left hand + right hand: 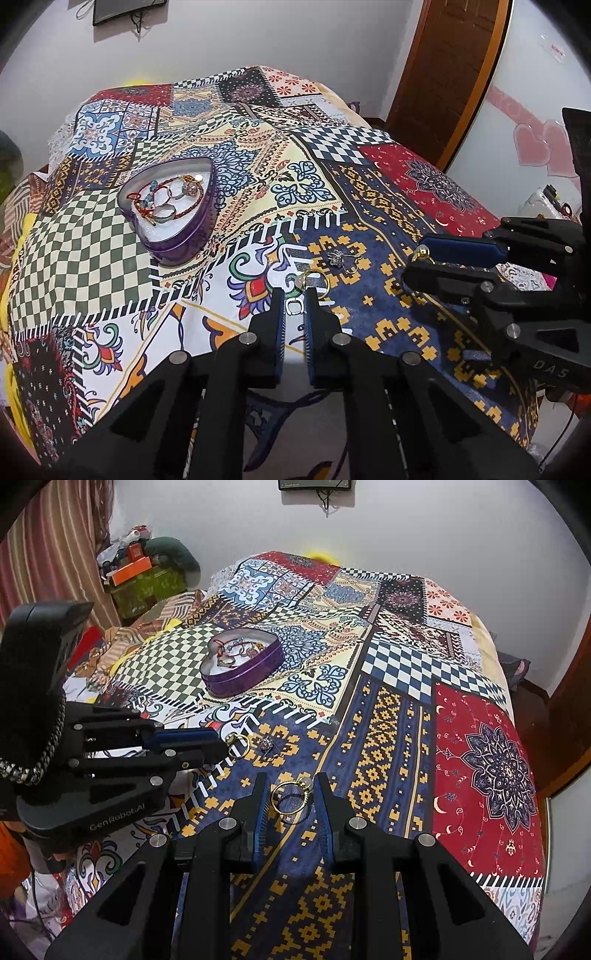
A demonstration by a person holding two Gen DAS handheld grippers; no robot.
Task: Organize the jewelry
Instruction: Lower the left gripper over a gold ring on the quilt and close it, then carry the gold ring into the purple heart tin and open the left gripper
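I've got the heart-shaped tin point(173, 218) on the bed point(480, 738) already holding bracelets and a few rings, so a good part looks sorted; my right tongs point(290, 801) are pinching a gold ring point(291, 797) clear of the cloth; my left tongs point(293, 306) are nearly pressed together at a second gold ring point(314, 282) lying on the bedspread, though I cannot tell whether they grip it; a small flower earring point(338, 257) lies just beyond, untouched; by my reckoning three pieces are left for the tin.
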